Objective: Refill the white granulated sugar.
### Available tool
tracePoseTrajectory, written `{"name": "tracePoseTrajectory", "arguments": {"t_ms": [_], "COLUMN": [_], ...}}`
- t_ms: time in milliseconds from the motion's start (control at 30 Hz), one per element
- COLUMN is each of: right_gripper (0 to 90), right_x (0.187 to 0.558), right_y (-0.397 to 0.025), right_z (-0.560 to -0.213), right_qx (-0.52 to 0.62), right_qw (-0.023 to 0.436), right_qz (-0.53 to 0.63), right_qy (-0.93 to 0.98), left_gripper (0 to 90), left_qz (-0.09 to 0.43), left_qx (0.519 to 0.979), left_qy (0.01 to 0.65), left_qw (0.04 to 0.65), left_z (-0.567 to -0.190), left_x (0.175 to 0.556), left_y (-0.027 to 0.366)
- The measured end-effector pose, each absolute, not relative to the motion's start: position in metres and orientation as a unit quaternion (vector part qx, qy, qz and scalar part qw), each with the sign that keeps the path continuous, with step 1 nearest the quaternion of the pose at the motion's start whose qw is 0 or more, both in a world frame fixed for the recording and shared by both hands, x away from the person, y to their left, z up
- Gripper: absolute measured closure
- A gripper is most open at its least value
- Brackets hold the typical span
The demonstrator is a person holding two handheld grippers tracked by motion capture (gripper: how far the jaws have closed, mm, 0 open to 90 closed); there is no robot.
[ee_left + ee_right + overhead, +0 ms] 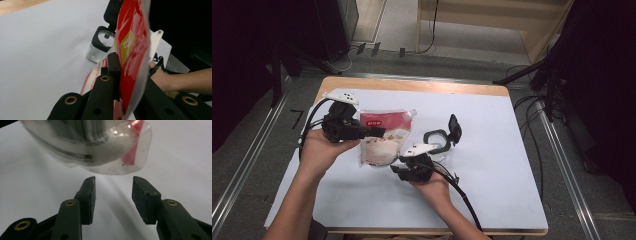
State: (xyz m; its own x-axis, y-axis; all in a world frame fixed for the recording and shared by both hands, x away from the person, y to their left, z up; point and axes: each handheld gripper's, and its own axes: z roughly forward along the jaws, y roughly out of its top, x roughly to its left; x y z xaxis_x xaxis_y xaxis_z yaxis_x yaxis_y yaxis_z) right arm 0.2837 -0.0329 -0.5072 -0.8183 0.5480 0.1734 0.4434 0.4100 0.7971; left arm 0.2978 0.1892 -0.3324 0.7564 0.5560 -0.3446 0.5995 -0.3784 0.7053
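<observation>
One wooden table with a white sheet over its top (492,150), across the middle of the high view. One glossy red-and-clear plastic pouch of white grains (384,135), left of centre in that view, lifted off the sheet and hanging tilted; in the left gripper view seen edge-on as a red band (131,55) running from top centre down to the bottom; in the right gripper view a blurred clear bulge with a red corner (100,147) along the top. Two hand-held grippers. Left gripper (379,131), at the left of the high view, clamped on the pouch's upper red part, one pad pressed flat against the film. Right gripper (396,169), just below centre, jaws spread to a moderate gap with nothing between them, tips just under the pouch's lower end; in its own view (113,186) the two pads apart, bare sheet behind. One small clear square container with a black rim and a black flip lid standing open (439,140), right of the pouch on the sheet; upper centre of the left gripper view (100,45).
</observation>
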Motion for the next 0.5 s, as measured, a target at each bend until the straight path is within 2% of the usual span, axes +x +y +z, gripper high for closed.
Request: {"name": "tracePoseTrajectory", "arguments": {"t_ms": [300, 433, 500], "right_gripper": [55.1, 55.9, 60.5], "right_x": [0.2874, 0.2837, 0.2786], "right_y": [-0.0284, -0.0256, -0.0229], "right_z": [-0.5152, -0.5126, -0.5091], "right_qx": [0.303, 0.282, 0.271], "right_qw": [0.079, 0.096, 0.111], "right_qz": [0.468, 0.486, 0.482], "right_qy": [0.826, 0.822, 0.826], "left_gripper": [90.0, 90.0, 89.8], "left_qz": [-0.069, -0.065, -0.070], "left_qx": [0.818, 0.816, 0.812], "left_qy": [0.358, 0.366, 0.367], "left_qw": [0.445, 0.443, 0.449], "left_z": [-0.3305, -0.3337, -0.3363], "left_x": [0.2988, 0.3007, 0.3018], "left_y": [0.1904, 0.1884, 0.1867]}}
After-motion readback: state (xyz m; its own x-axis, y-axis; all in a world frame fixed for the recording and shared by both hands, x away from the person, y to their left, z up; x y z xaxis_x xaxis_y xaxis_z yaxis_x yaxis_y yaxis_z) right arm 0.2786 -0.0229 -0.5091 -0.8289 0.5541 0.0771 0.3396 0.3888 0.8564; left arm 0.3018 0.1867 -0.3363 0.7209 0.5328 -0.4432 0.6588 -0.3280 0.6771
